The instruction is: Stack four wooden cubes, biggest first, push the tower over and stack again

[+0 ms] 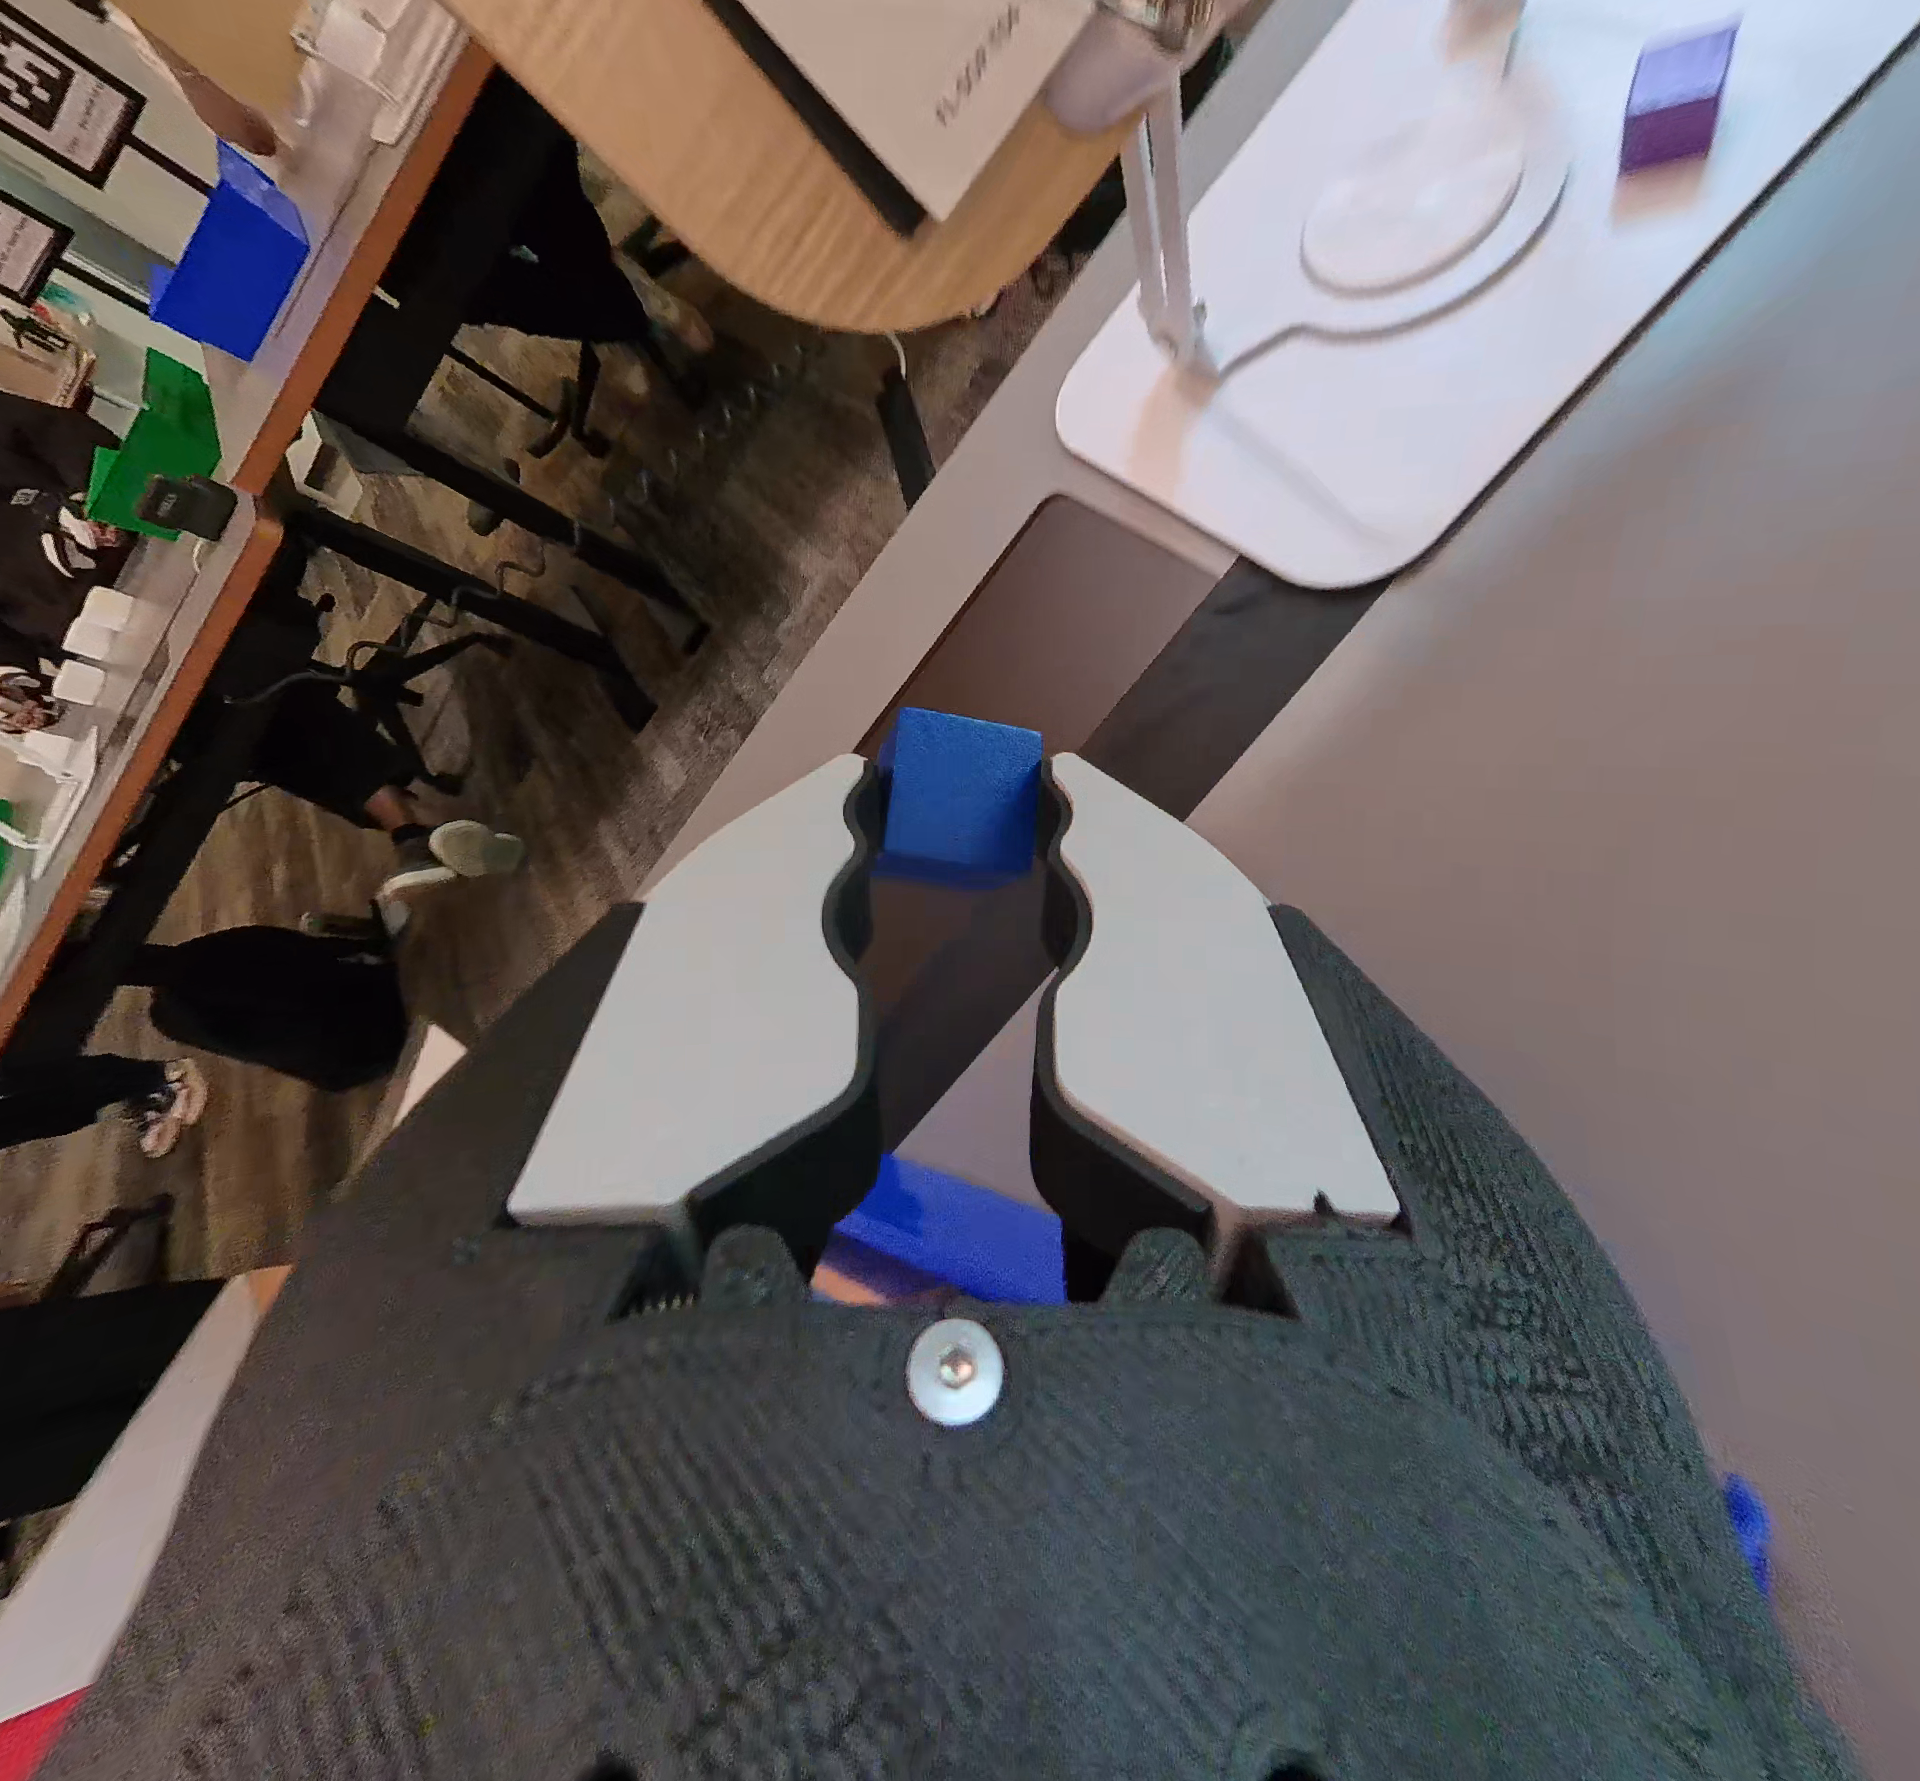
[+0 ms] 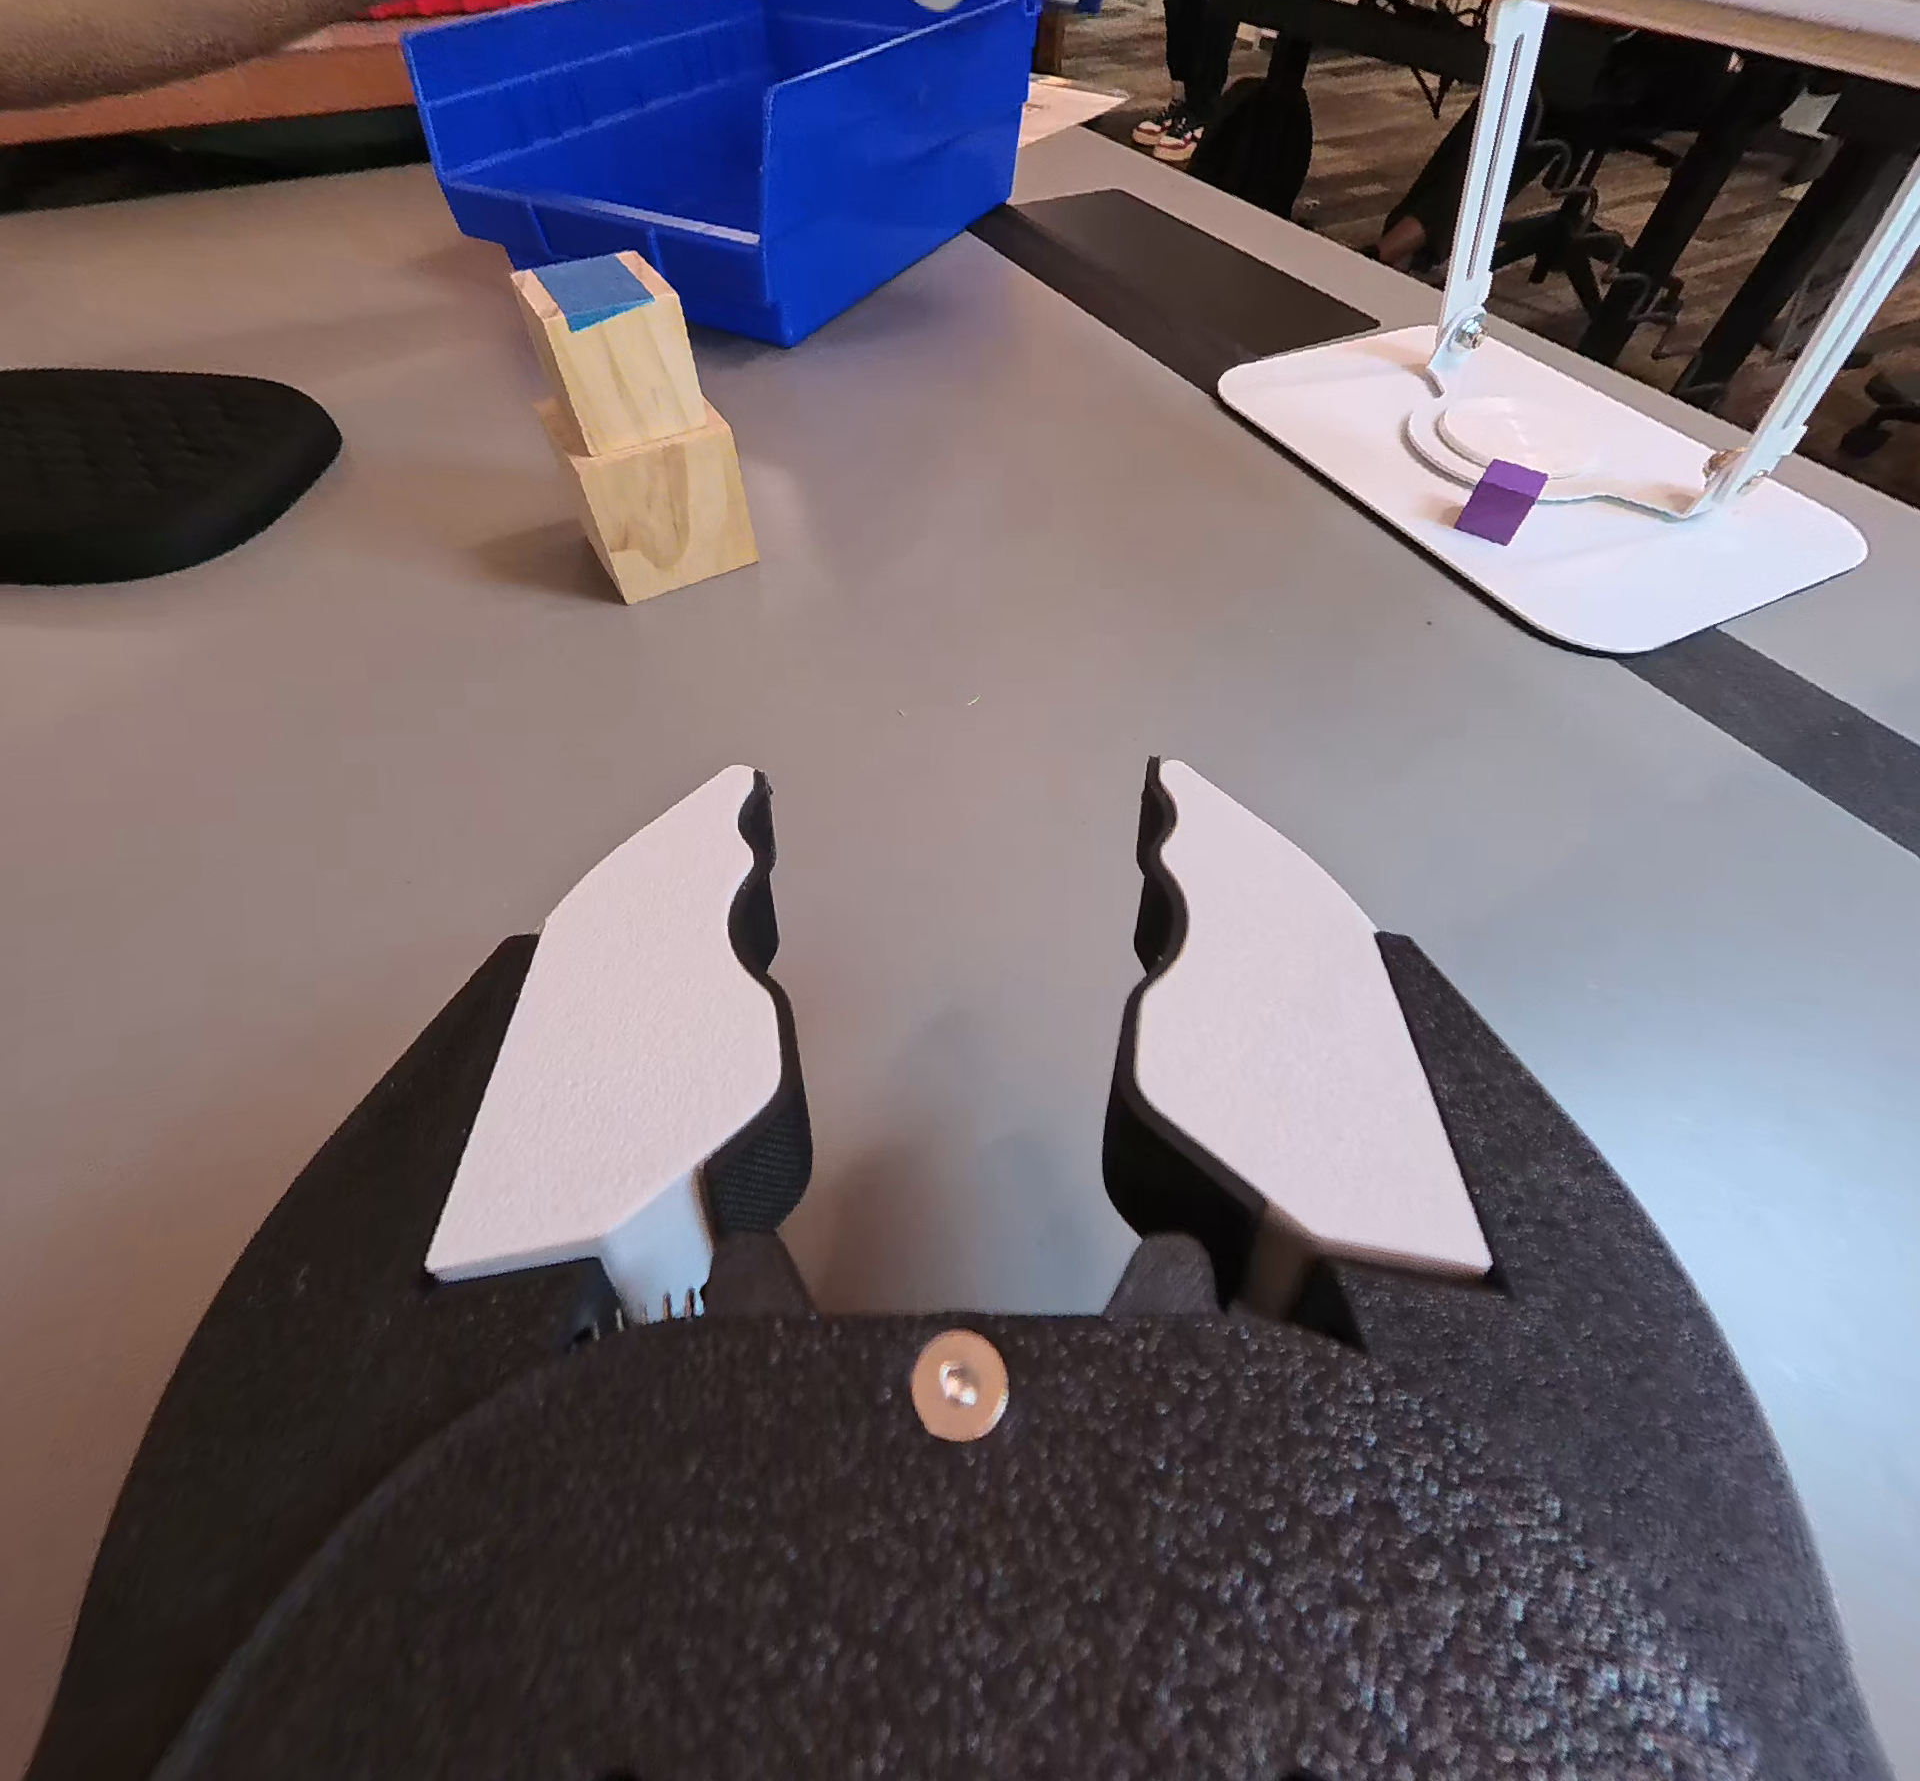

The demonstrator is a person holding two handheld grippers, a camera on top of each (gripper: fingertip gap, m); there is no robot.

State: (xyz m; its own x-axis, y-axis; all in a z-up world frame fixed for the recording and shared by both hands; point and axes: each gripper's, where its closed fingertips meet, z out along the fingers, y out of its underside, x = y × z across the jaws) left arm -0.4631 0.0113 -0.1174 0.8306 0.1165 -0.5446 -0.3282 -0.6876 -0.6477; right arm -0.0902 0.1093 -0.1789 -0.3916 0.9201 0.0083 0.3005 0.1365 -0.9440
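Two plain wooden cubes are stacked on the grey surface (image 2: 935,640): the larger bottom cube (image 2: 665,510) with a second cube (image 2: 613,360) on it, set a little askew and carrying a blue patch (image 2: 597,289) on its top face — whether that patch is tape, paint or a thin piece I cannot tell. So the first tower looks about half built; two cubes remain to go on, then the push-over and the whole restack.

Behind the stack stands a blue bin (image 2: 831,142), its inside mostly hidden from the right wrist view. Above it the left hand-held gripper (image 1: 958,796) holds a small blue cube (image 1: 961,791) at its very tips, both pads against the cube's sides. From the right wrist view this gripper is cut off by the top edge and blurred, the cube only a blue smear. In the left wrist view the picture is tilted and smeared, and the stack does not show at all.

The right hand-held gripper (image 2: 961,817) hovers low over the bare surface, jaws wide apart with nothing between them.

Farther right, a small purple cube (image 2: 1501,503) sits on the white base of a stand (image 2: 1662,588), well apart from the stack — likely the smallest piece, to go on last. Which of the two coloured cubes is bigger is hard to judge here.
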